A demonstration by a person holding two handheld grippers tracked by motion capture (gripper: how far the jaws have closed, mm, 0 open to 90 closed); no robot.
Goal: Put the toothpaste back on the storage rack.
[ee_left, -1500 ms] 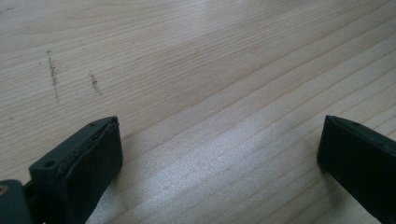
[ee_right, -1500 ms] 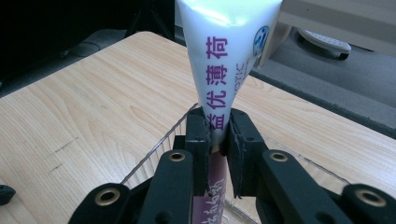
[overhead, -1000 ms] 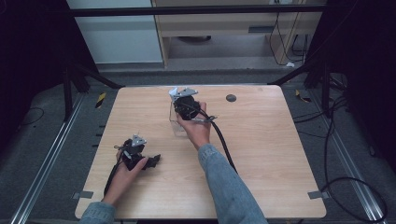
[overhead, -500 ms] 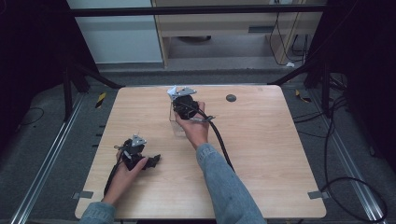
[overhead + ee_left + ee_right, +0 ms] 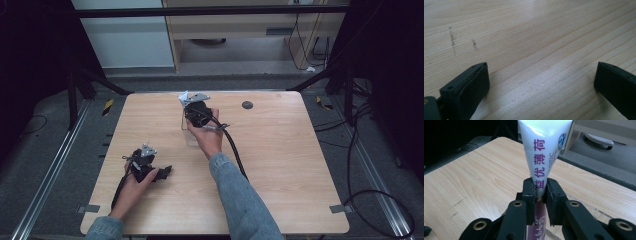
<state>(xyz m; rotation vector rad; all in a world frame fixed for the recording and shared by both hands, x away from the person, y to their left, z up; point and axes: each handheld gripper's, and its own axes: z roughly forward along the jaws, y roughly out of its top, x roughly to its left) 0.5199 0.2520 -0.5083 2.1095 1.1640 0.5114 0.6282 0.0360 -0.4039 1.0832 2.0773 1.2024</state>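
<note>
My right gripper (image 5: 539, 185) is shut on a white tube (image 5: 544, 145) printed with purple characters, pinching it low so that its wide flat end stands above the jaws. In the high view this gripper (image 5: 196, 102) is held over a clear container (image 5: 190, 135) at the far middle of the wooden table (image 5: 280, 160), and the tube's white end (image 5: 184, 95) sticks out past it. My left gripper (image 5: 162, 173) rests on the table at the near left. Its jaws stand wide open over bare wood (image 5: 541, 75), with nothing between them.
A small dark round thing (image 5: 247, 105) lies near the table's far edge, right of the container. The right gripper's black cable (image 5: 235, 150) runs back across the table along the sleeve. A clear rim (image 5: 596, 213) shows just under the right jaws.
</note>
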